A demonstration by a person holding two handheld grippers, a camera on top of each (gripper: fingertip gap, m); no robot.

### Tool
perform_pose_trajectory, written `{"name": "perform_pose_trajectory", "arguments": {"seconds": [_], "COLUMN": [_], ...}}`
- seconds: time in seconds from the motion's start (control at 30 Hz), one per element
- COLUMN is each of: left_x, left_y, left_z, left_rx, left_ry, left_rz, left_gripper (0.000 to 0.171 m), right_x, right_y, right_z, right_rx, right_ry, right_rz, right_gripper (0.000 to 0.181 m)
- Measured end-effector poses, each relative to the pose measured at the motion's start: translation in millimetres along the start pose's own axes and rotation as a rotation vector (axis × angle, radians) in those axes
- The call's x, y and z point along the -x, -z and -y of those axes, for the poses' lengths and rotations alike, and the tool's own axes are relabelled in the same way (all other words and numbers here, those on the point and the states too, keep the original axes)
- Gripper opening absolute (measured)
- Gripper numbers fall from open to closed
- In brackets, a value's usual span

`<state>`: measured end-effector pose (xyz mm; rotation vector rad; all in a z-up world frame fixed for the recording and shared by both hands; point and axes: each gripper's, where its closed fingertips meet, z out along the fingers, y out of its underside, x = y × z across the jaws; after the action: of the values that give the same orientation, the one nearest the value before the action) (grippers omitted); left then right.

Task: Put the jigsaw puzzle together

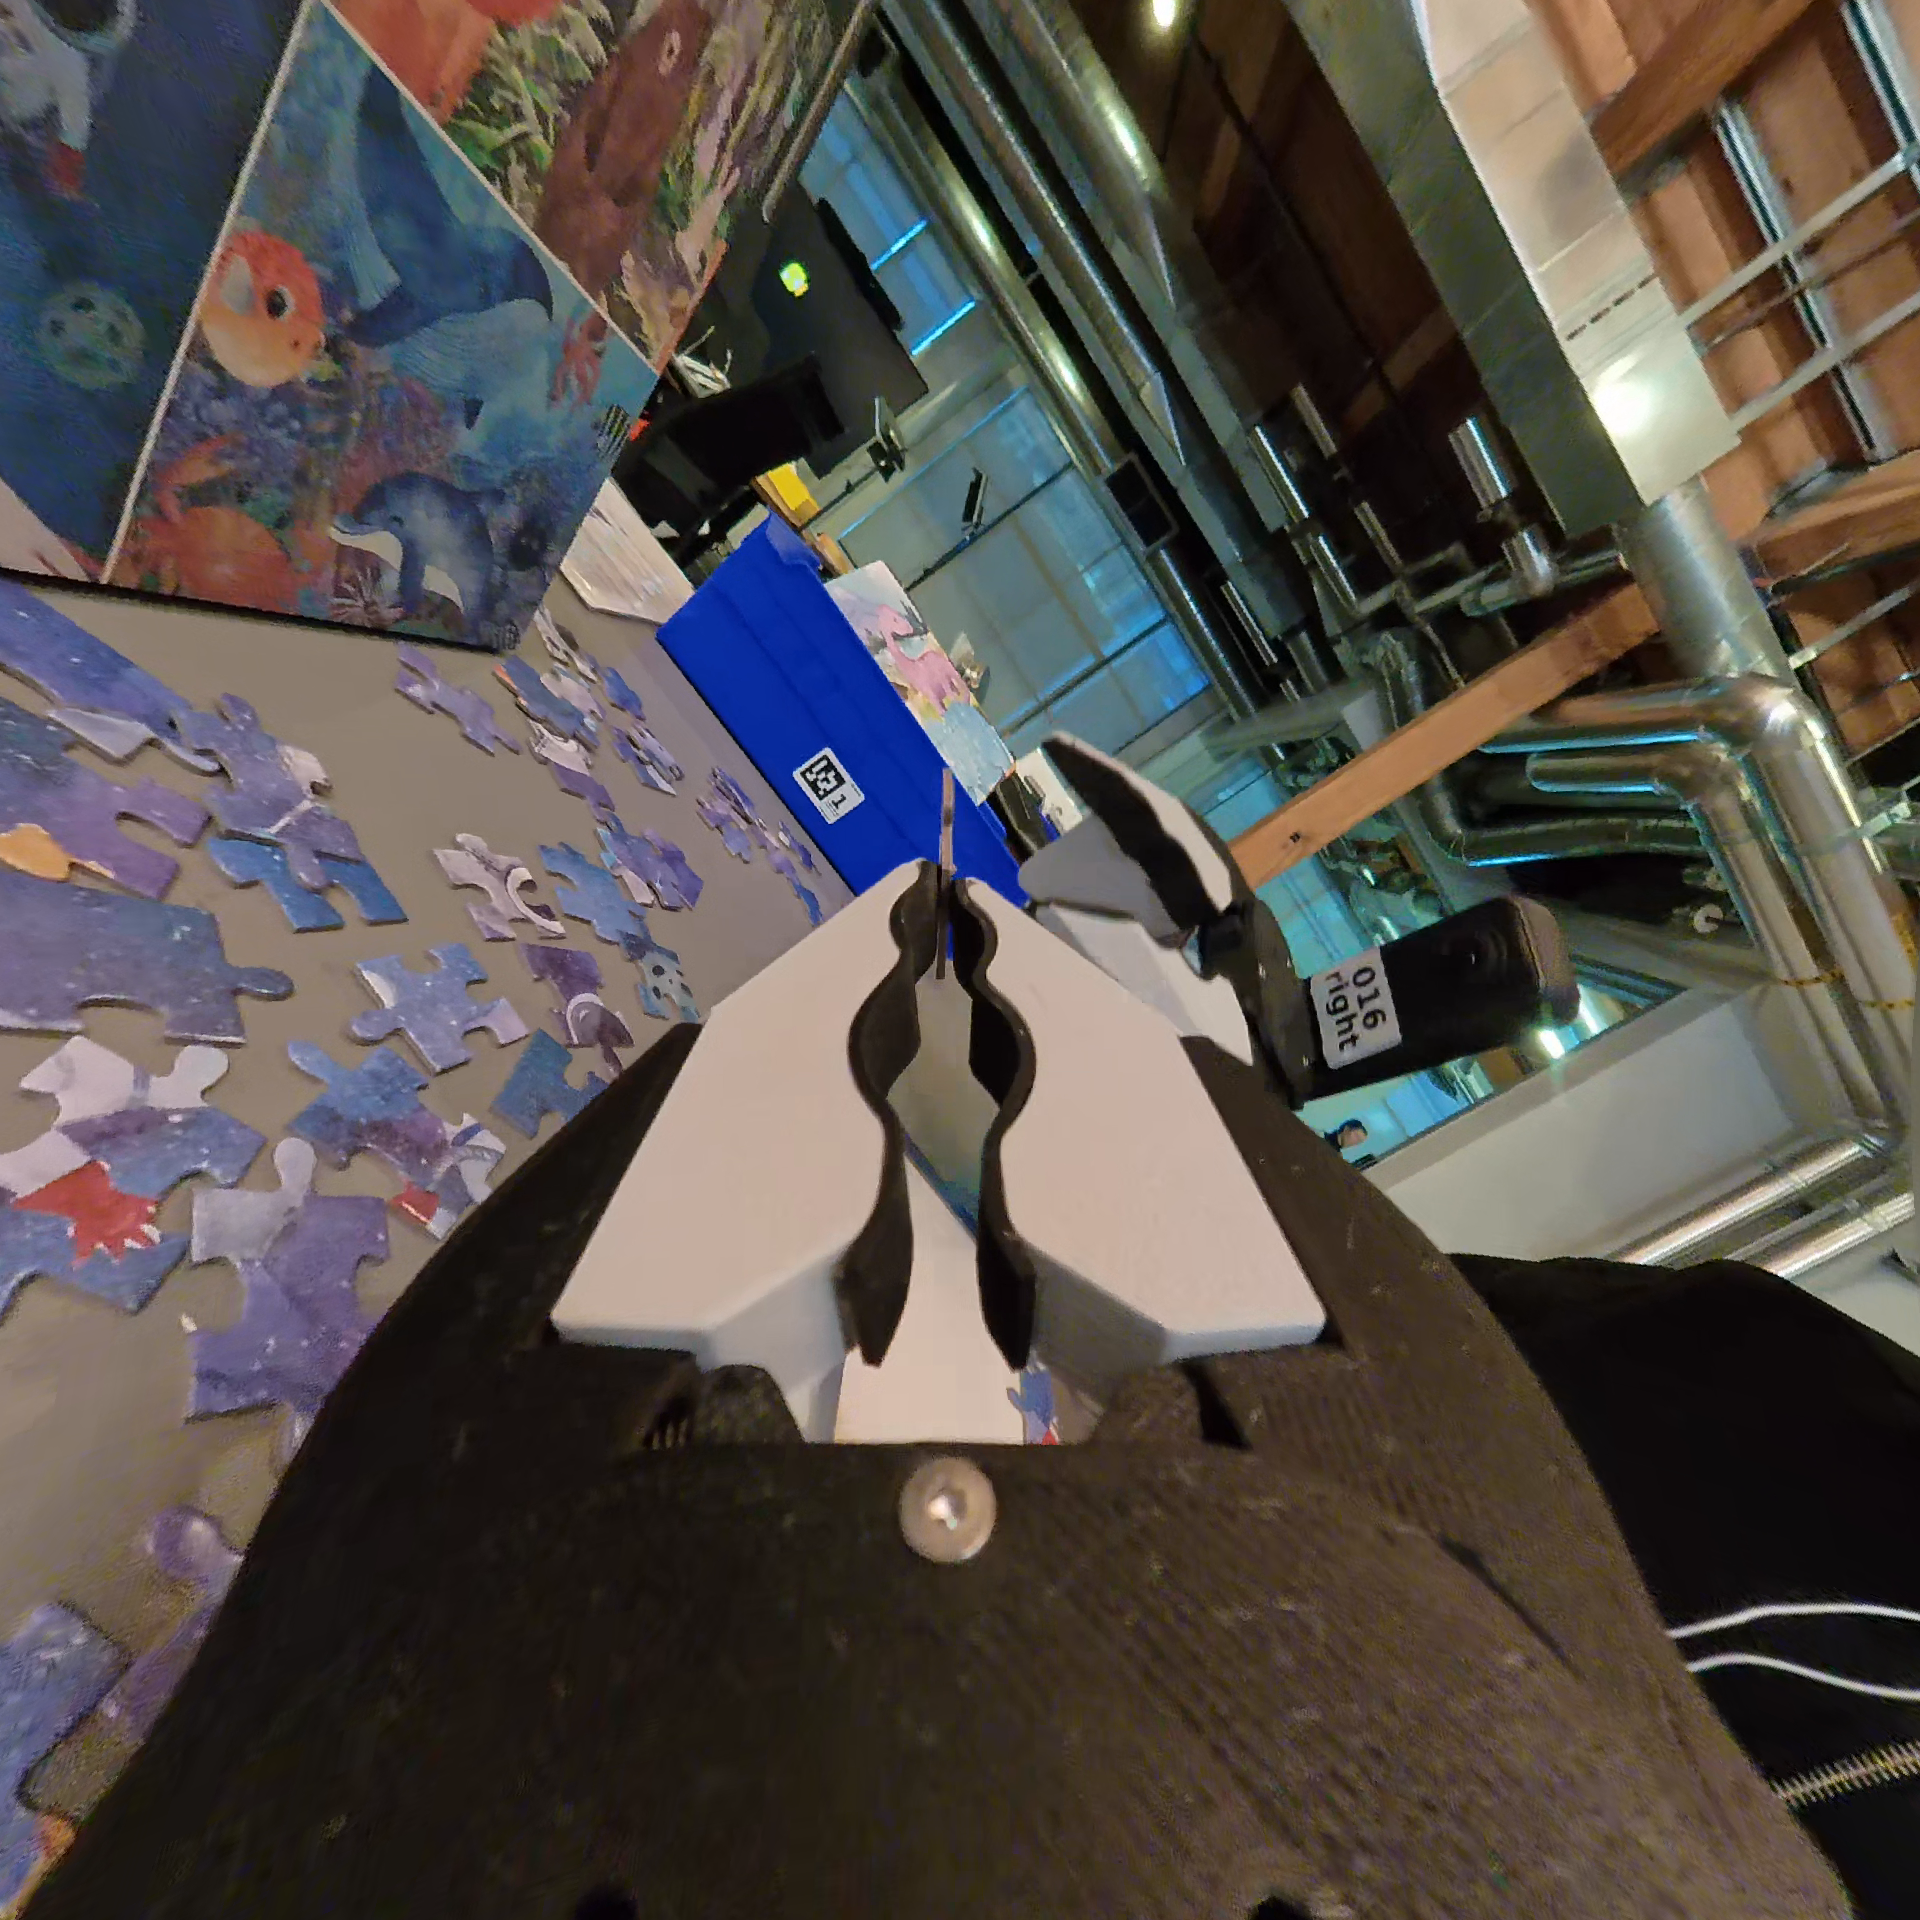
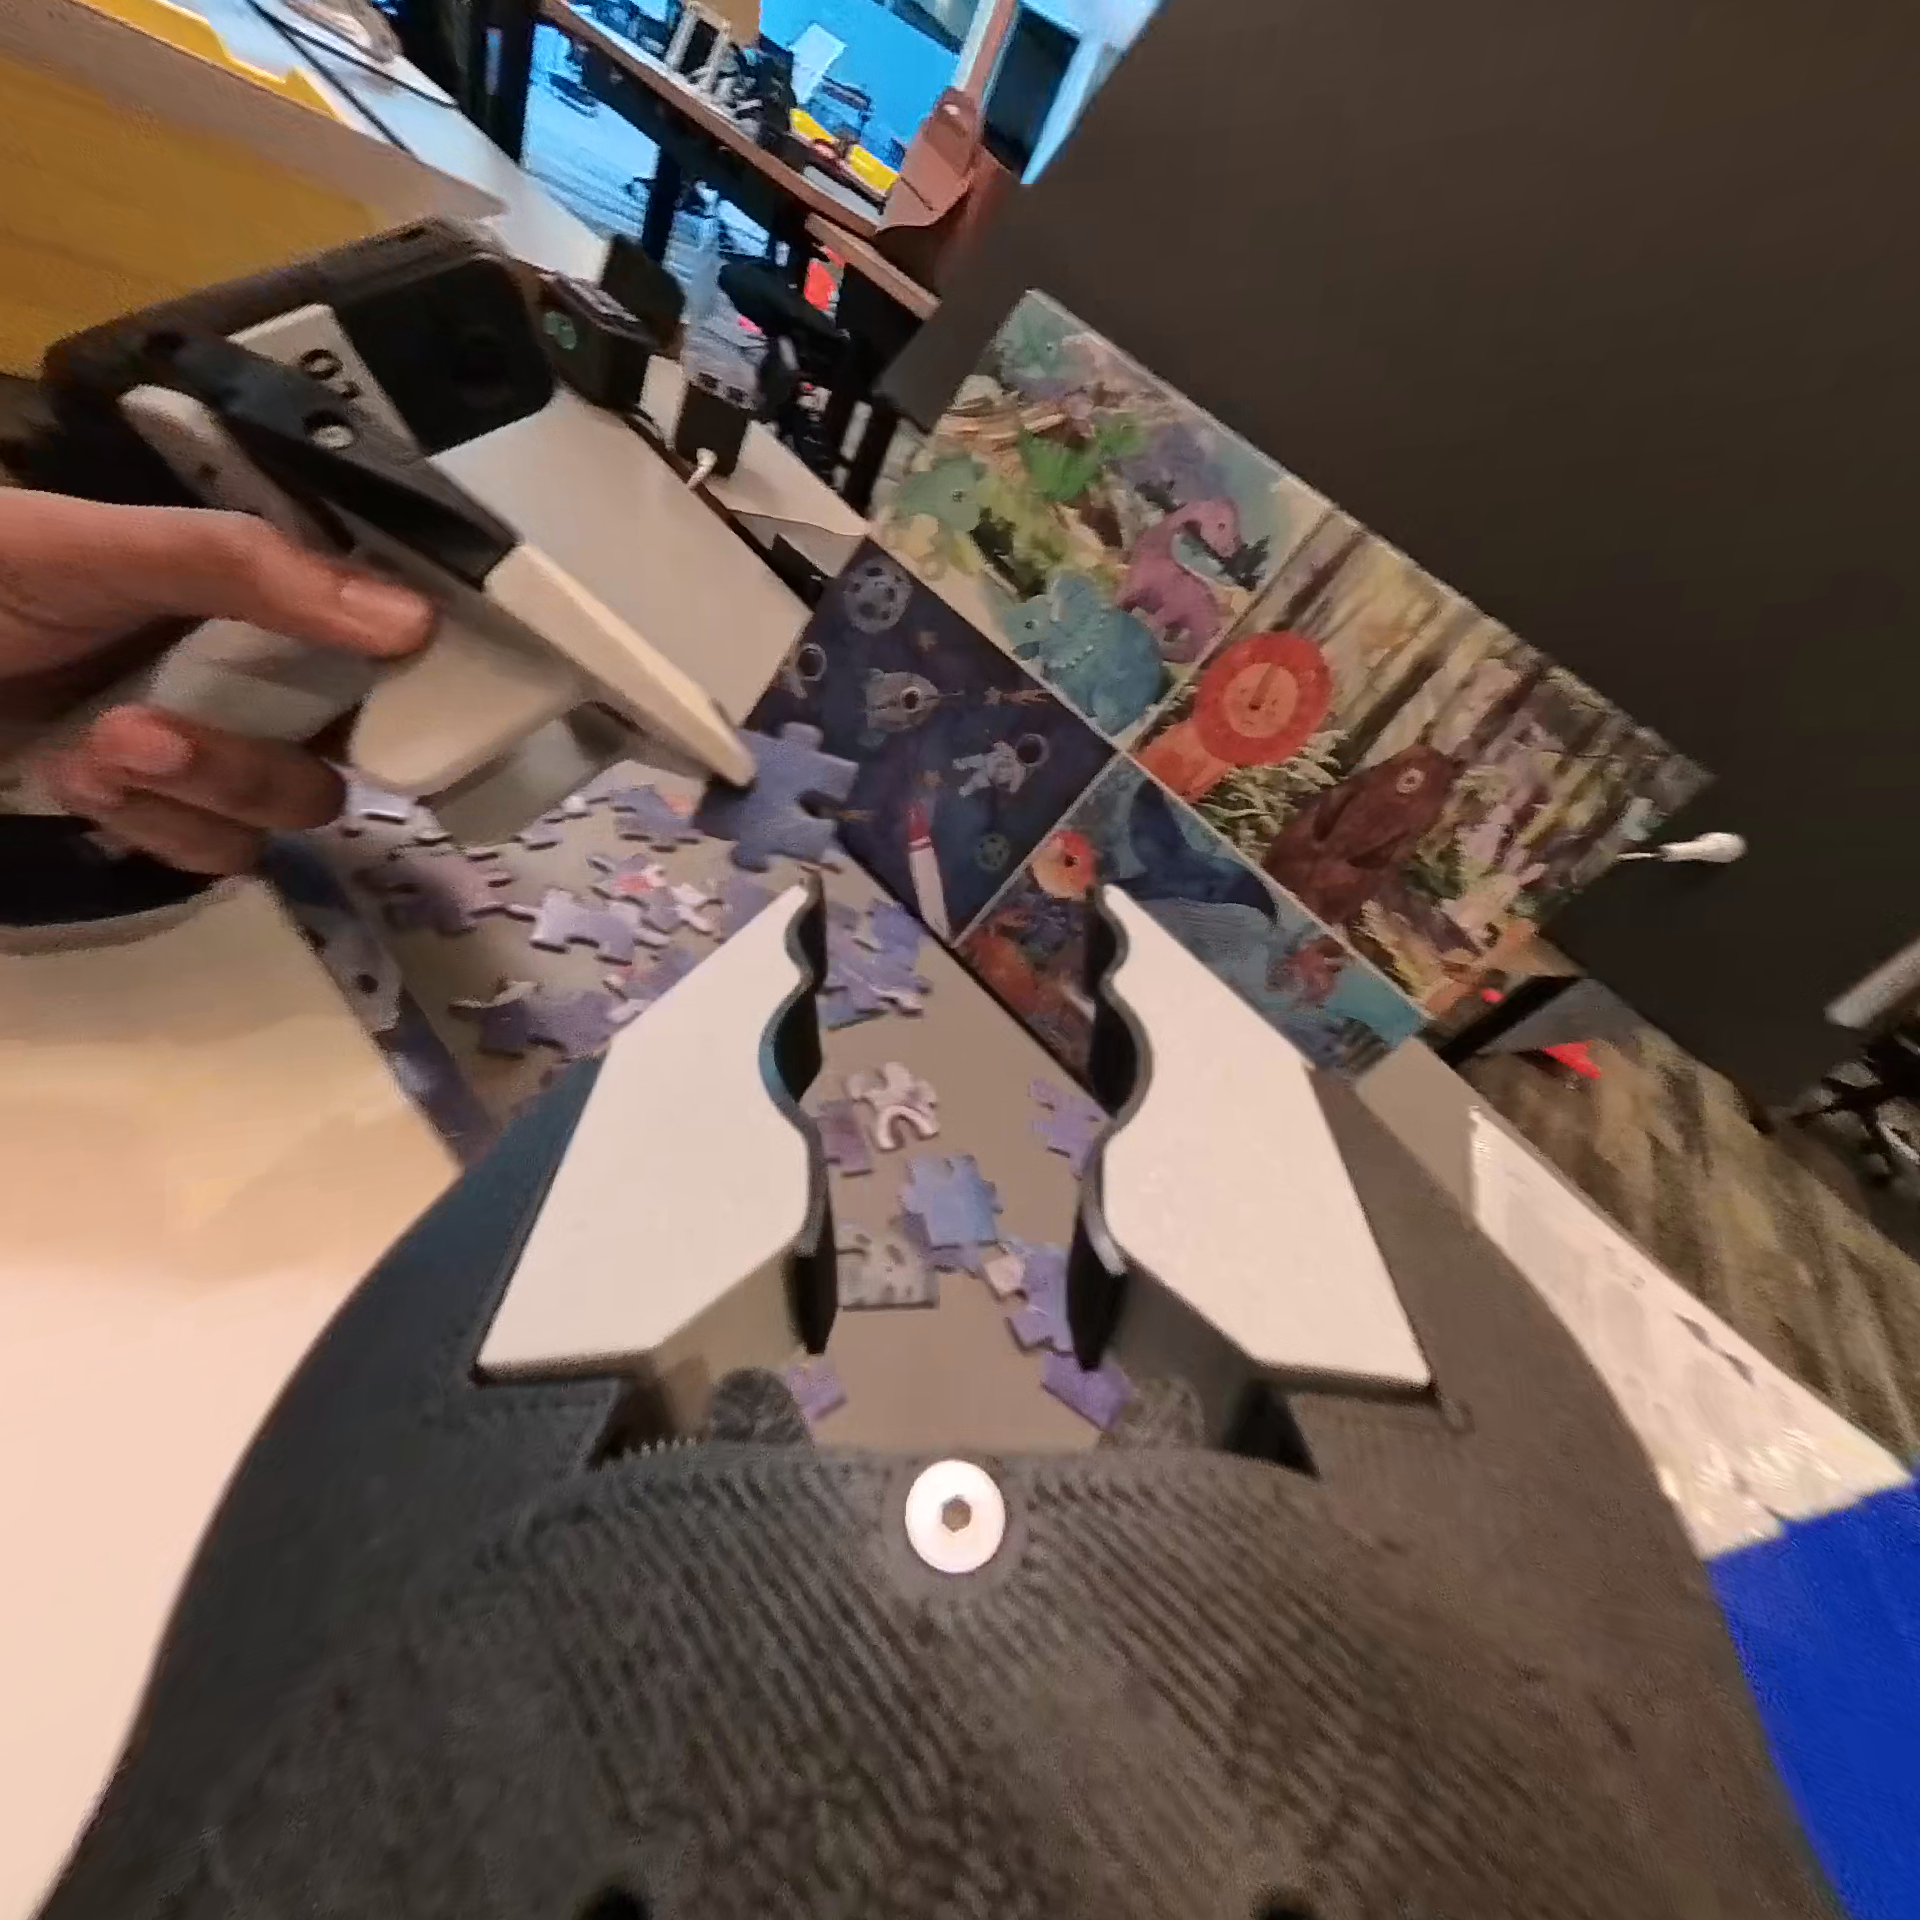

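Observation:
My left gripper (image 1: 940, 883) is shut on a blue jigsaw piece (image 1: 945, 816), which I see edge-on, held above the table. In the right wrist view the same gripper (image 2: 732, 769) holds that piece (image 2: 784, 795) flat in front of the picture box. Several loose blue and purple pieces (image 1: 436, 997) lie scattered on the grey mat (image 1: 416, 790), and they also show in the right wrist view (image 2: 945, 1195). My right gripper (image 2: 956, 914) is open and empty above the mat (image 2: 966, 1039). It also shows in the left wrist view (image 1: 1132, 862), just right of the left gripper.
The puzzle box (image 2: 1195, 727) with animal and space pictures stands at the mat's far edge, also in the left wrist view (image 1: 364, 364). A blue bin (image 1: 821, 727) stands beyond the mat. A hand (image 2: 156, 623) holds the left gripper. A white tabletop (image 2: 156, 1247) lies on the left. Left tips to right tips: about 7 cm.

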<state>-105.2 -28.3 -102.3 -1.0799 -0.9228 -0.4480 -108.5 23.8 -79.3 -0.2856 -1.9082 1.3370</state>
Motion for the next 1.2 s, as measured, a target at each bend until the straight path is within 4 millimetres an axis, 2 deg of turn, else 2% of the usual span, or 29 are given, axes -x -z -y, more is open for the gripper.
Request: {"name": "perform_pose_trajectory", "arguments": {"seconds": [0.13,0.33,0.6,0.87,0.9,1.0,1.1,1.2], "left_x": [-3,-12,-16,-20,-20,-21,-24,-30], "left_y": [0,-4,-21,-22,-21,-16,-9,-6], "left_z": [1,1,-20,-22,-23,-16,-5,-2], "left_rx": [-0.014,-0.032,0.009,0.027,0.035,0.015,-0.019,-0.002], "left_ry": [-0.005,-0.032,-0.018,-0.066,-0.064,-0.069,-0.12,-0.234], "left_rz": [-0.009,-0.03,-0.059,-0.054,-0.054,-0.065,-0.056,-0.019], "left_gripper": [0.0,0.0,0.0,0.0,0.005,0.038,0.044,0.044], "right_x": [23,39,33,34,31,23,34,69], "right_y": [-7,-11,-9,-6,-5,0,12,38], "right_z": [-6,-9,-8,-7,-6,-3,-1,-16], "right_rx": [0.031,0.043,0.042,0.044,0.043,0.029,0.008,0.052], "right_ry": [-0.002,-0.029,0.023,0.03,0.038,0.066,0.121,0.125], "right_rz": [0.07,0.128,0.08,0.122,0.119,0.123,0.274,0.557], "right_gripper": [0.042,0.042,0.037,0.031,0.032,0.032,0.032,0.032]}}
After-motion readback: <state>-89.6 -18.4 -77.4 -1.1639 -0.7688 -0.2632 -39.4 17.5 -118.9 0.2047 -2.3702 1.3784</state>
